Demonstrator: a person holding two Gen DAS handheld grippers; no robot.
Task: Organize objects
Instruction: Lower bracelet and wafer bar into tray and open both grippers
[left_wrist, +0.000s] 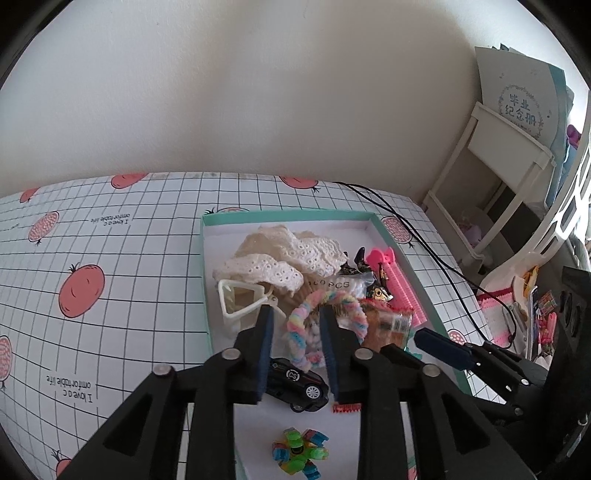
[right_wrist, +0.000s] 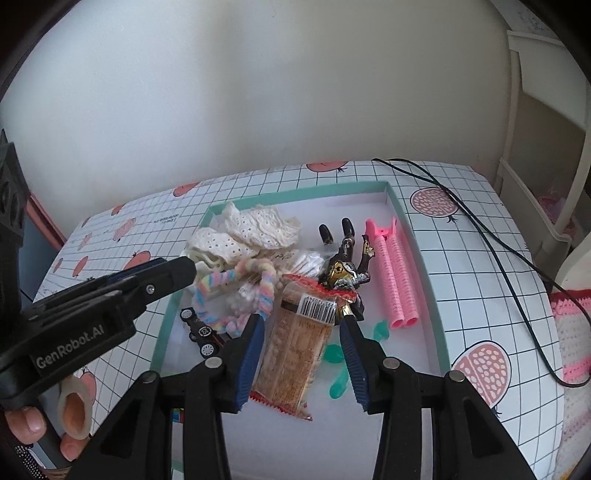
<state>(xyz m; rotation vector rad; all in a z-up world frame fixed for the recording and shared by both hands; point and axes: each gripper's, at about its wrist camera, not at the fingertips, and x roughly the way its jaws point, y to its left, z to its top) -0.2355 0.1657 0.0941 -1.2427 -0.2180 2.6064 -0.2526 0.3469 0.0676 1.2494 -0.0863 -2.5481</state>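
1. Shallow tray (left_wrist: 207, 258) with a teal rim and white floor, lying on the worktop (left_wrist: 110, 229), which is covered in a grid cloth printed with red fruit; all the small objects sit inside the tray.
2. Left gripper (left_wrist: 295, 314) — jaws parted to a moderate gap and holding nothing, poised over the pastel plush ring (left_wrist: 325, 325), part of which shows between them. Just below lies a black toy car (left_wrist: 295, 380).
3. Right gripper (right_wrist: 301, 325) — jaws set wide, straddling the far end of the snack packet (right_wrist: 295, 354); whether the blue pads (right_wrist: 251, 354) touch the wrapper cannot be told.
4. Cream lace fabric (left_wrist: 280, 254) heaped at the far left of the tray, with a white claw clip (left_wrist: 240, 302) beside it.
5. Dark gold-trimmed figurine (right_wrist: 343, 273) touching the packet's far end; the pink ribbed clip (right_wrist: 391, 273) lies along the right wall, apart from it.
6. Teal pieces (right_wrist: 336, 354) lie on the tray floor beside the packet.
7. A multicoloured block toy (left_wrist: 299, 450) rests nearest the left camera.
8. Black cable (right_wrist: 480, 229) crossing the worktop to the right of the tray.
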